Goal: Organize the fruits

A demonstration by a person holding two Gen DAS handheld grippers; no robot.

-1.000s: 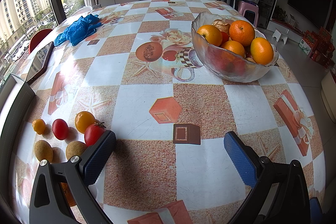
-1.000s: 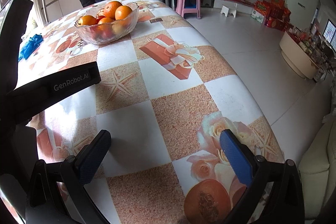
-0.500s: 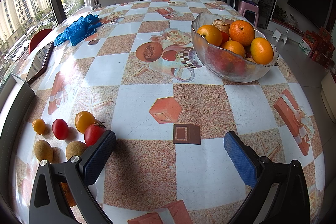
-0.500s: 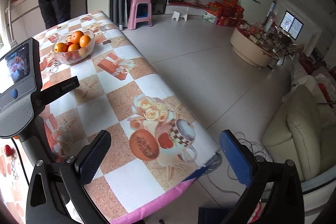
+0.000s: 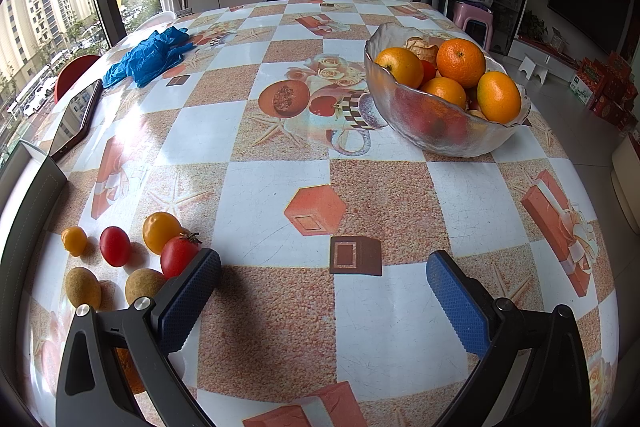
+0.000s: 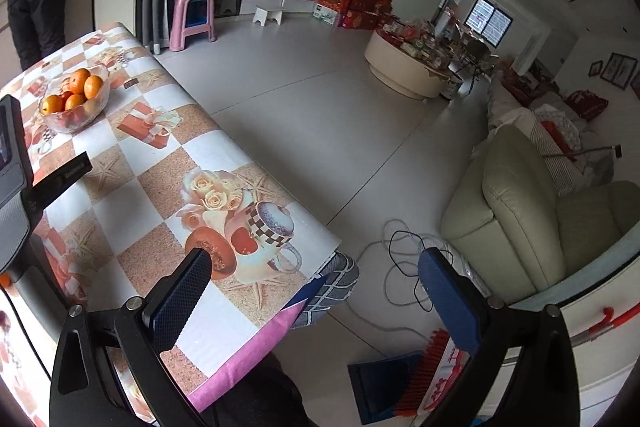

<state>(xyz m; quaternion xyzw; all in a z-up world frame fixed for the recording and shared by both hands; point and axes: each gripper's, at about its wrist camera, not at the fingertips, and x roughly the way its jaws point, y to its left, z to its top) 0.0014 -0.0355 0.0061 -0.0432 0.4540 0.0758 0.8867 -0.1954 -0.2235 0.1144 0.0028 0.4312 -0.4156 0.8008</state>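
The left tongs (image 5: 322, 291) stand wide apart over the near edge of the worktop (image 5: 276, 155), gripping nothing, blue pads facing each other across bare checked cloth. In the left wrist view a cluster of loose fruit lies at 9 o'clock from the tongs: a red tomato (image 5: 178, 255) with a green stem just beside the left pad, a yellow tomato (image 5: 160, 230) touching it behind, a red plum tomato (image 5: 115, 245) and a small yellow tomato (image 5: 74, 240) further out toward 9 o'clock. Nearer the edge sit two brown kiwis (image 5: 83, 287), one of them (image 5: 142, 286) partly hidden by the left finger. At 1 o'clock, well apart from the tongs, a glass bowl (image 5: 440, 123) holds oranges (image 5: 460, 62) heaped above its rim, with something red lower down. At 11 o'clock blue gloves (image 5: 148, 57) lie crumpled, and a tablet (image 5: 76, 117) rests near the window side at 10 o'clock.

In the right wrist view the right tongs (image 6: 310, 297) are likewise spread open and empty, held past the worktop corner, so that the left pad overlaps the cloth and the right pad hangs over the floor (image 6: 320, 115). The bowl of oranges (image 6: 74, 103) shows small at 10 o'clock. A pale armchair (image 6: 516, 211) stands at 2 o'clock, a pink stool (image 6: 192, 17) at 11 o'clock.
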